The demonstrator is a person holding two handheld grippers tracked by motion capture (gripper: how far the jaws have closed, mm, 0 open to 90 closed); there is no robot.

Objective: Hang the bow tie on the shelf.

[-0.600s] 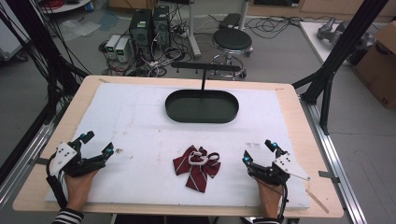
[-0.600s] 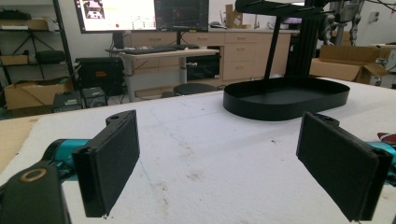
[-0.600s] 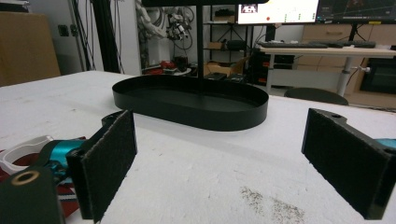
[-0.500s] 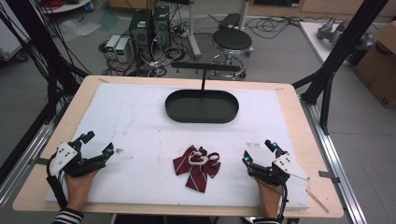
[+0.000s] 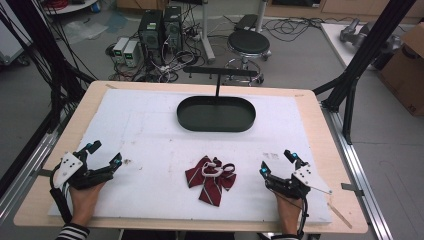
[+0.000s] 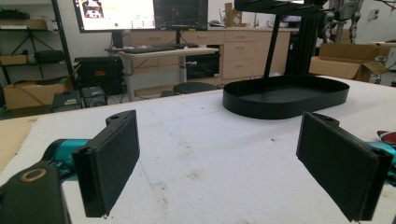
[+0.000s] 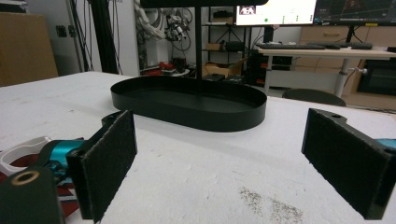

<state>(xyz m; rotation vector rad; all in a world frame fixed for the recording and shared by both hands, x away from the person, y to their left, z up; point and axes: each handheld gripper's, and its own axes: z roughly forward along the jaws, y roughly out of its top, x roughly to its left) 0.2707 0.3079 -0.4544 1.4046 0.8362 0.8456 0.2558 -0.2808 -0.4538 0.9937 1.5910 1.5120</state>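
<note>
A dark red striped bow tie [image 5: 210,179] with a white clip lies on the white mat, near the front middle. Behind it stands an empty black oval tray [image 5: 200,116] with a T-shaped post. My left gripper [image 5: 105,153] rests at the front left, open, nothing between its pads. My right gripper [image 5: 277,162] rests at the front right, just right of the bow tie, also open and empty. In the left gripper view the tray [image 6: 285,95] lies ahead to the right. In the right gripper view the tray [image 7: 187,108] is straight ahead and the bow tie [image 7: 18,162] peeks in at the left.
The white mat [image 5: 150,135] covers a wooden table [image 5: 325,150]. Black frame posts [image 5: 365,55] rise at both sides. A stool [image 5: 248,42] and computer boxes [image 5: 160,30] stand on the floor beyond the far edge.
</note>
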